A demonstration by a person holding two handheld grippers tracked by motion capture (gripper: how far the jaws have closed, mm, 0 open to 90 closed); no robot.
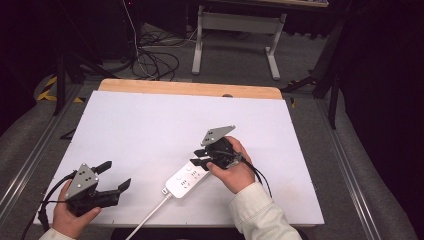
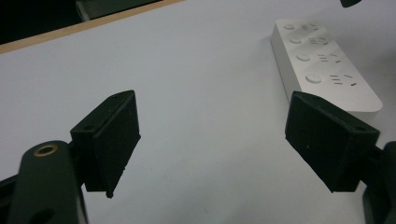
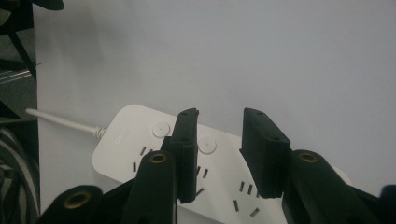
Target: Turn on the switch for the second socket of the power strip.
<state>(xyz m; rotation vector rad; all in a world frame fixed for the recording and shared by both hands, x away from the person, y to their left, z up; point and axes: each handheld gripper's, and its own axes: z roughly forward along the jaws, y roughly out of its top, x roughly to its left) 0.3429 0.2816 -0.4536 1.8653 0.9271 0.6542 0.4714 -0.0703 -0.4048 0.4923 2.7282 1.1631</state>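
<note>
power strip lies flat on the white table top, near the front edge and a little right of centre, with its white cord trailing off the near edge. going left to right: the left gripper is held low at the near-left corner of the table, well apart from the strip, its jaws spread wide with only bare table between them; in the left gripper view the strip sits beyond and to the right of the right-hand jaw. the right gripper is poised over the far end of the strip, jaws part-open with a narrow gap, holding nothing. in the right gripper view the jaws stand over one round switch button, with another button just left of them; whether a jaw touches the strip cannot be told.

the likely trouble is a jaw tip landing on the wrong button or between two, since the buttons sit close together. pressing at one end could also tip or slide the light strip, as nothing steadies it. the cord may drag it if snagged.

around the table, cables lie on the floor at the far side beside a white desk frame. nothing stands between either gripper and the strip.
</note>
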